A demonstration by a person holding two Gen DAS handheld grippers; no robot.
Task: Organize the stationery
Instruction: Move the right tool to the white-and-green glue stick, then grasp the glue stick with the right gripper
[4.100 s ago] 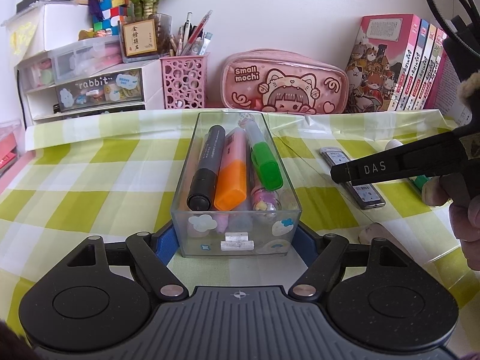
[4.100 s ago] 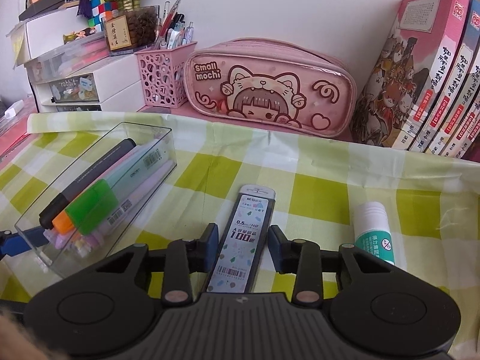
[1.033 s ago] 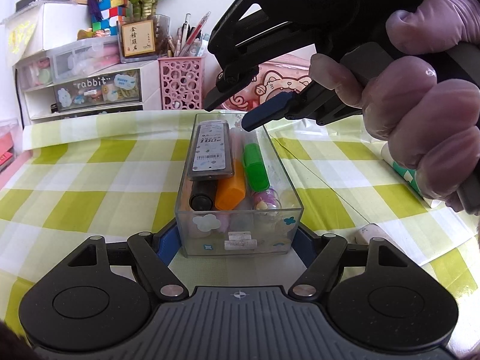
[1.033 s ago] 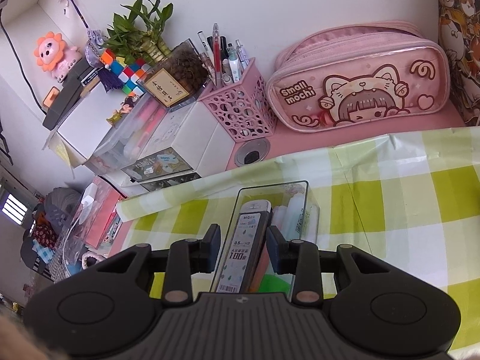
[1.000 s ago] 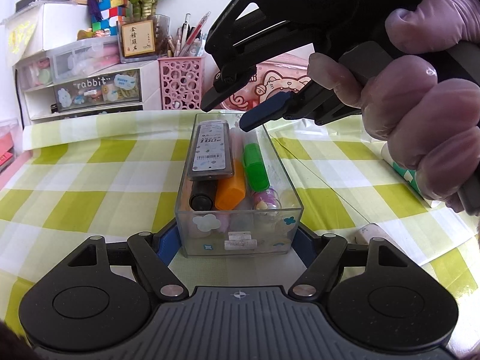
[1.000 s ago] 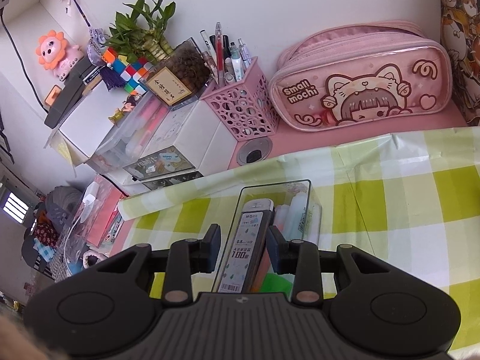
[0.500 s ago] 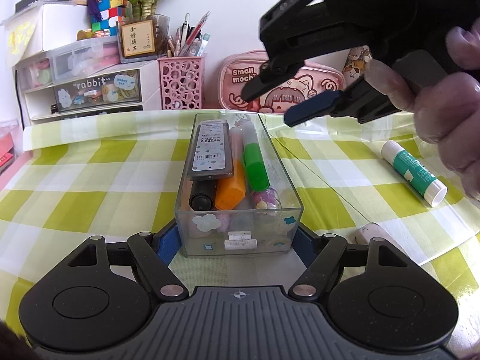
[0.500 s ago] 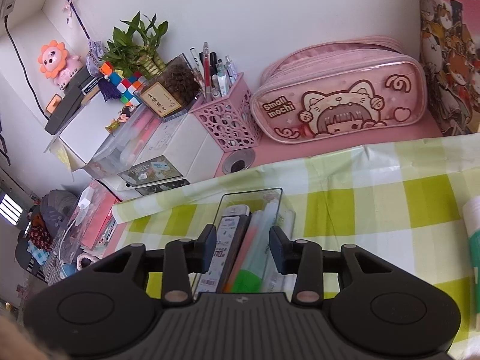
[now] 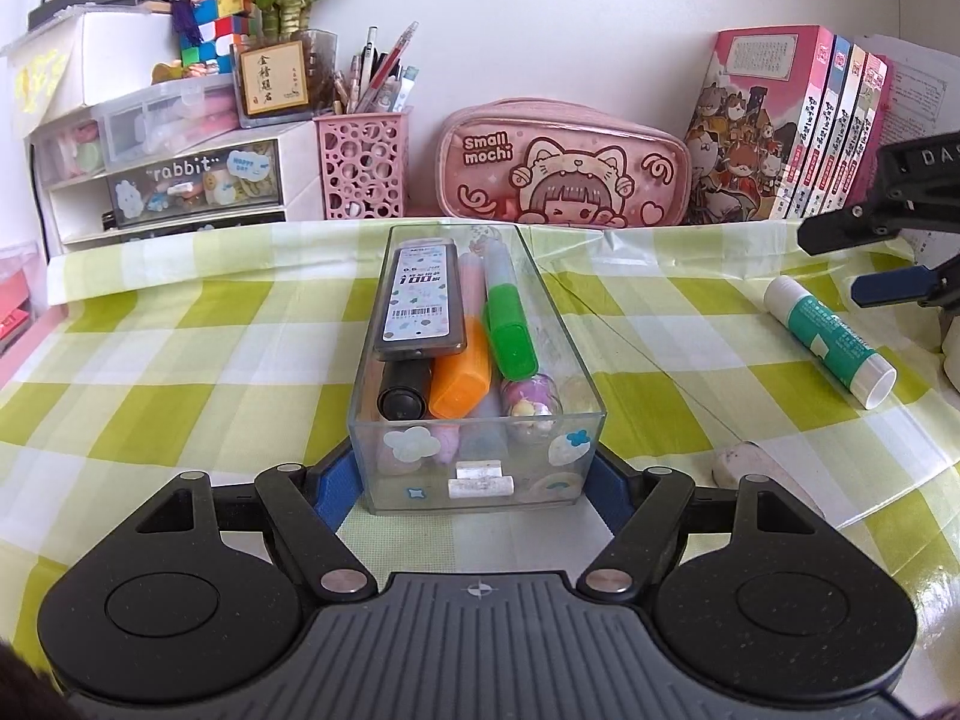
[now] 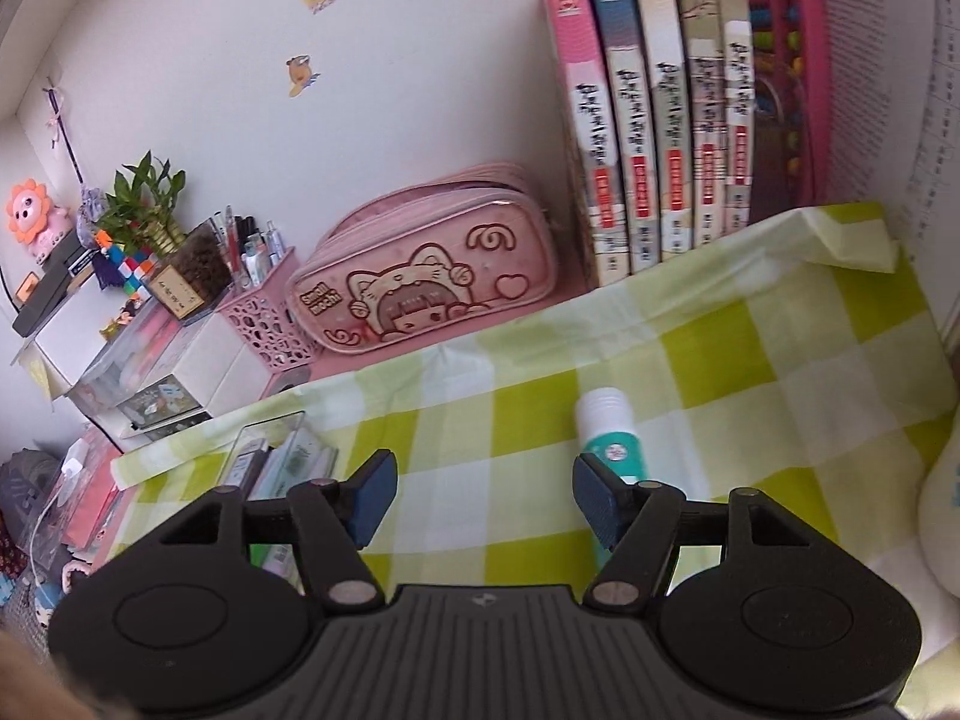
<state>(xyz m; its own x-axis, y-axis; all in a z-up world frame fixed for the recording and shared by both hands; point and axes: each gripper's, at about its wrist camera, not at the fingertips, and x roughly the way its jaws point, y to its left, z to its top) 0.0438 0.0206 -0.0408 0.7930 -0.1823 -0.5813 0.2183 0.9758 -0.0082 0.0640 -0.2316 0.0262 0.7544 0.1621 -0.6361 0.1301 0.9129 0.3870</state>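
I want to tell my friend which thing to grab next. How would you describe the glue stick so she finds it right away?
Start at the green-and-white checked tablecloth and find the clear box full of markers in its middle. Look right of the box, toward the row of books. The glue stick lies there alone on its side: a teal and white tube with a white cap, not in any container.

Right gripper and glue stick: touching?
Apart. Left wrist view shows the right gripper, empty and opening, above the glue stick, tablecloth visible between them.
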